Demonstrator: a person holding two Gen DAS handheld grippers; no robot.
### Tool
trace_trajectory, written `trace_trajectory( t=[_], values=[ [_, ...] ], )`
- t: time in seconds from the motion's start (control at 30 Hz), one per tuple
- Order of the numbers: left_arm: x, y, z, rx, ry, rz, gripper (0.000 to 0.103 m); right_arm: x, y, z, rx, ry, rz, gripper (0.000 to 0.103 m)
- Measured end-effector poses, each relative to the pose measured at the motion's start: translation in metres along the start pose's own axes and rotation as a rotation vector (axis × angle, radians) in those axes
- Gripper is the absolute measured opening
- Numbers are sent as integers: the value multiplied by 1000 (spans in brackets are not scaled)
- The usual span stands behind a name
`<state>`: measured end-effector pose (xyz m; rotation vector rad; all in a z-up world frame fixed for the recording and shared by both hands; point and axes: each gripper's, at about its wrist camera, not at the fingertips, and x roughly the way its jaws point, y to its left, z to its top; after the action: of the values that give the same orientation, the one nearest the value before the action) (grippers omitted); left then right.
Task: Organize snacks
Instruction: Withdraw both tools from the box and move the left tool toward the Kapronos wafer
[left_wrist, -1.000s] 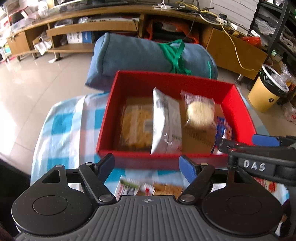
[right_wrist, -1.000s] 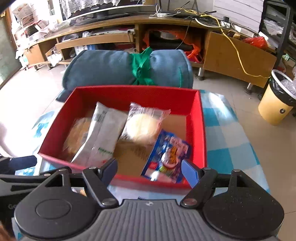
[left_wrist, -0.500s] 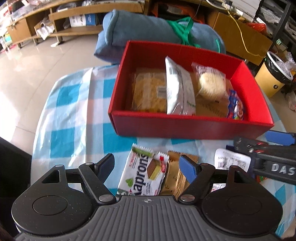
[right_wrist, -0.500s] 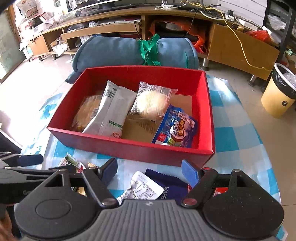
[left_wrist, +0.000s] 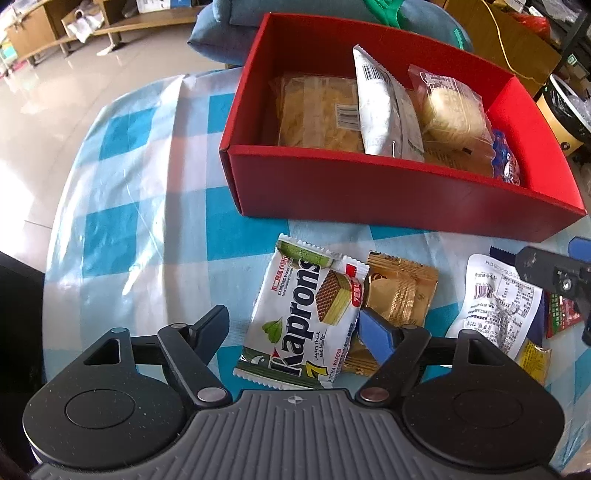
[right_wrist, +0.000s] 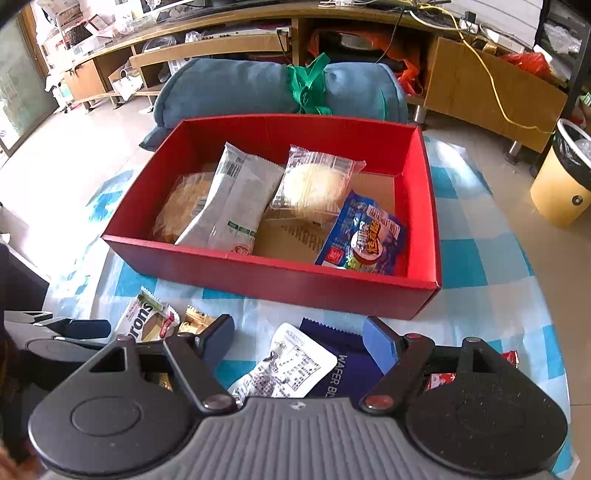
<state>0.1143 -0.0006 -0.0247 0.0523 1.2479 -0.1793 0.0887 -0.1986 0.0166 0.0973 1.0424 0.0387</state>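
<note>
A red box on the checked tablecloth holds several snack packs: a yellow noodle pack, a white pouch, a round cake pack and a blue packet. Loose snacks lie in front of the box: a white Kaprons wafer pack, a gold packet, a white printed sachet and a dark blue wafer pack. My left gripper is open over the Kaprons pack. My right gripper is open over the white sachet.
A rolled blue blanket with a green strap lies behind the box. A yellow bin stands on the floor at right. Wooden shelving runs along the back. Small red and yellow packets lie at the table's right edge.
Both grippers have pulled back from over the box and tilted down, so the loose snacks in front of the box have come into view. Both stay open and empty.
</note>
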Motion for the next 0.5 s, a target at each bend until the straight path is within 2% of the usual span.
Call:
trace_trajectory(
  t=[0.1,0.27,0.5],
  values=[
    [-2,-1,-1,-7,9,-17,70,0,-2,0,7,0,-4,71],
    [-1,-8,-2,-6,22,2,69,2,-2,-1,12,15,7,71],
    [-4,-3,1,-60,28,13,69,12,13,0,22,55,101,71]
  ],
)
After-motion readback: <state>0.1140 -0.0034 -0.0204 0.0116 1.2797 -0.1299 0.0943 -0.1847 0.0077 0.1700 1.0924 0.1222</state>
